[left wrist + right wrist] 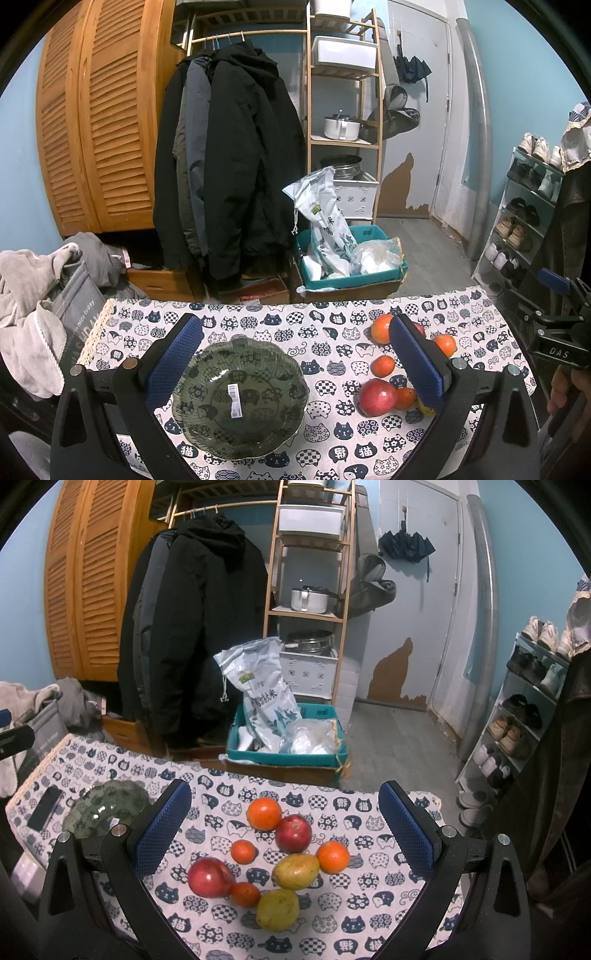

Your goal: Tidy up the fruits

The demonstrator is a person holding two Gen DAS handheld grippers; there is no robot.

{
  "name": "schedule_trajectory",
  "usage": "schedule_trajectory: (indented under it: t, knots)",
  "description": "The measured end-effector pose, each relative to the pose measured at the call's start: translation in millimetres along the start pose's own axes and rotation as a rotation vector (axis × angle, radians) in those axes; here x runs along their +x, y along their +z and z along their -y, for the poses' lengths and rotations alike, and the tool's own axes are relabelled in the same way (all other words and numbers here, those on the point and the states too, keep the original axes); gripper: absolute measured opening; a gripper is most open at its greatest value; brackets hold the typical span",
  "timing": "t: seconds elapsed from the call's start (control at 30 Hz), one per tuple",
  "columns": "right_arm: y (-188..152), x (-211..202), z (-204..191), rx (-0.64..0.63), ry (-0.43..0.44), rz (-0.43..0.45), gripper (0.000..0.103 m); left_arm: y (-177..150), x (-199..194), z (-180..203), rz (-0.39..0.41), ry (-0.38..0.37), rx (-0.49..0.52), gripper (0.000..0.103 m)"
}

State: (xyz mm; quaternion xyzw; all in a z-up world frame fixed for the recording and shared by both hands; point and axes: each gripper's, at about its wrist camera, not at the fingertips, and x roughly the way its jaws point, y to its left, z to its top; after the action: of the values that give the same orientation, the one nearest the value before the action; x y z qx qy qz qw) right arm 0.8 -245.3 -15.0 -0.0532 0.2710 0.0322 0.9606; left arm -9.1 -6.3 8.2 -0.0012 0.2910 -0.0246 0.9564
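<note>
A green glass plate [207, 417] lies empty on the cat-print tablecloth, between the open fingers of my left gripper [295, 358]; it also shows in the right wrist view [107, 805]. To its right lies a cluster of fruit: two red apples [210, 877] [293, 833], several oranges [263, 813] and two yellow-green mangoes [296, 870] [277, 909]. My right gripper [284, 825] is open and empty, above this cluster. In the left wrist view the near apple [377, 397] and oranges [382, 365] sit by my right finger [415, 362], which hides some fruit.
A black phone [45, 808] lies on the cloth left of the plate. Grey laundry [33, 295] is piled past the table's left edge. Beyond the far edge stand hanging coats [229, 166], a teal box with bags [351, 258] and a shoe rack [524, 214].
</note>
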Motion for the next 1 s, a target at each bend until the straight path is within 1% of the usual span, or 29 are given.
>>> schedule_trajectory:
  t: [0.2,0.37,0.5,0.67,1.0]
  knots:
    - [0,0,1,-0.001,0.002,0.001,0.1,1,0,4,-0.003,0.001,0.005,0.102]
    - [-6,1,-9,-0.007,0.004,-0.019,0.1,-2,8,5,-0.015,0.003,0.016,0.102]
    - [-7,4,-7,-0.013,0.001,-0.048,0.1,-9,22,7,-0.058,-0.024,0.02,0.102]
    - [-13,19,5,-0.003,0.001,-0.104,0.1,-22,45,14,-0.122,-0.05,0.028,0.102]
    - [-43,48,14,0.027,0.015,-0.243,0.1,-54,95,31,-0.278,-0.102,0.038,0.102]
